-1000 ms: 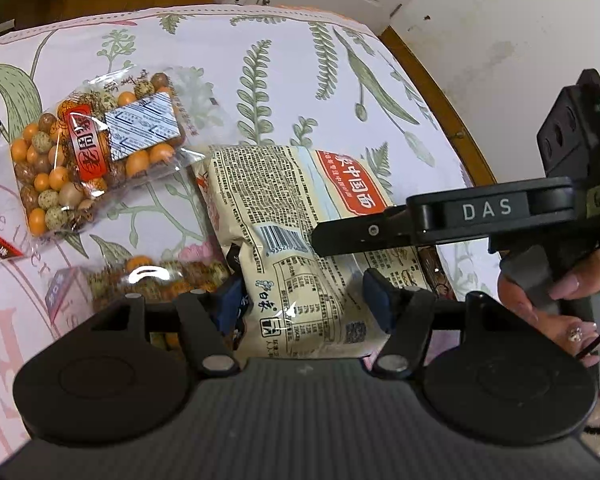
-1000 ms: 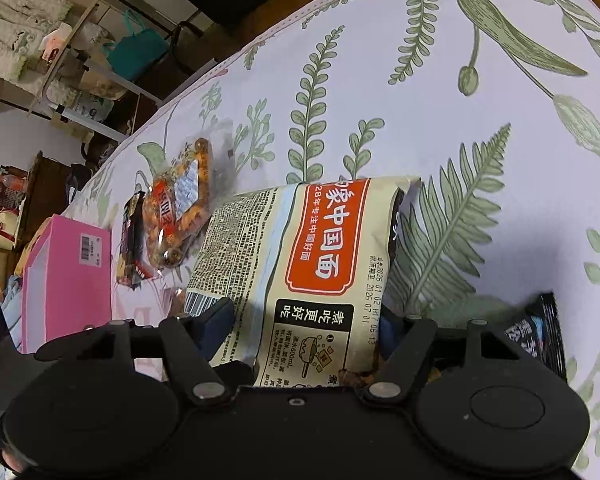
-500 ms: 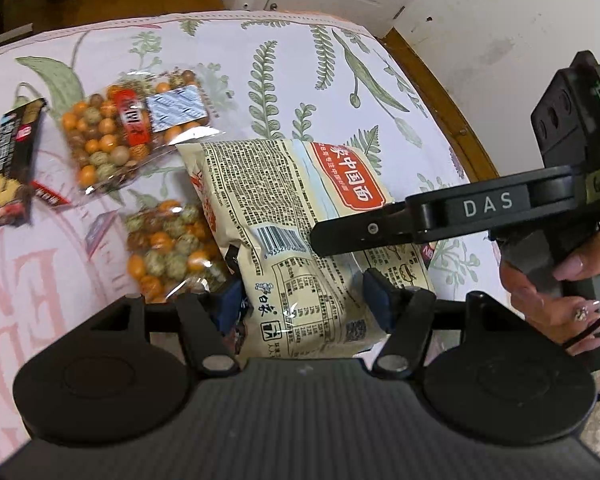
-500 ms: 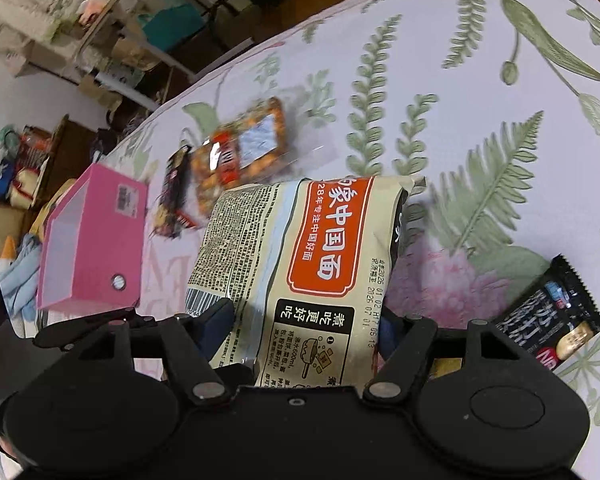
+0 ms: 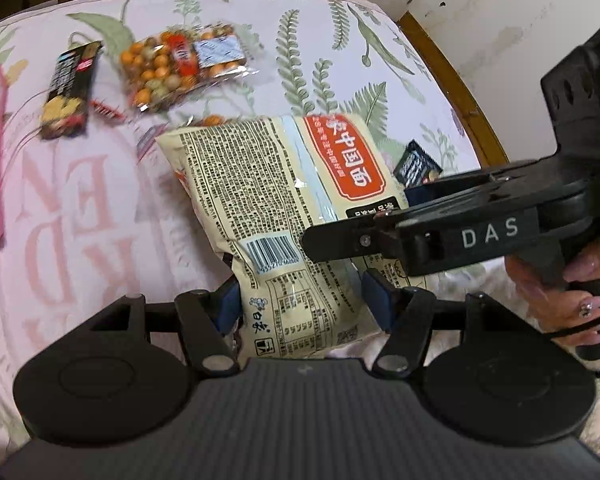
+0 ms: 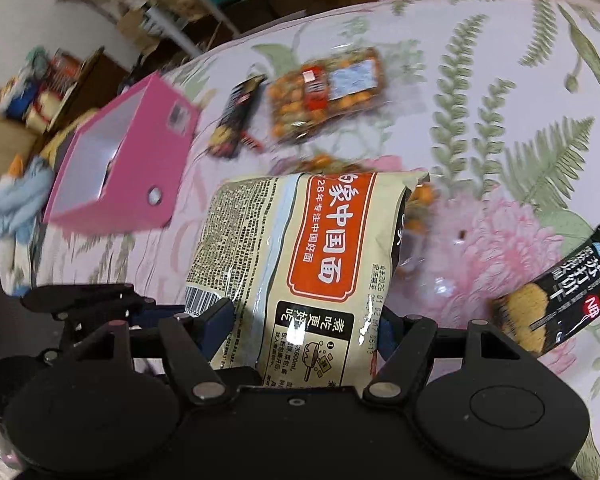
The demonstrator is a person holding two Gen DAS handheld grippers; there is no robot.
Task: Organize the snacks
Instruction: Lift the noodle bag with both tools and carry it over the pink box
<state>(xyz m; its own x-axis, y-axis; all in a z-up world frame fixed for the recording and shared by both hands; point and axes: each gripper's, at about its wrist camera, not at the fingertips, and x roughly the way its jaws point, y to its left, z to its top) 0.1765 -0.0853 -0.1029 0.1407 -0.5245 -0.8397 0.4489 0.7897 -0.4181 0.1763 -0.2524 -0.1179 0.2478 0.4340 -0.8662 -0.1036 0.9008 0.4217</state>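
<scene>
Two grippers clamp one noodle pack [image 5: 284,216] at its near end, holding it above the tablecloth [image 5: 80,216]. The left gripper [image 5: 304,300] has its blue pads on both side edges of the pack, by the barcode. The right gripper [image 6: 300,320] grips the same pack [image 6: 300,256] across its near end, pads pressed to both sides; in the left view it reaches in from the right, with a hand [image 5: 560,300] on its handle.

Under the pack's far end, a nut bag [image 6: 416,200] peeks out, mostly hidden. Farther off lies a second nut bag [image 5: 180,64], flat on the cloth, and just left of it a dark bar [image 5: 70,88]. To the right, a cracker pack [image 6: 560,296] lies apart from the others on a pink flower print.

At the left stands a pink box [image 6: 120,160], open side up, well apart from the noodle pack. Beyond the table's far edge, cluttered shelves are blurred.
</scene>
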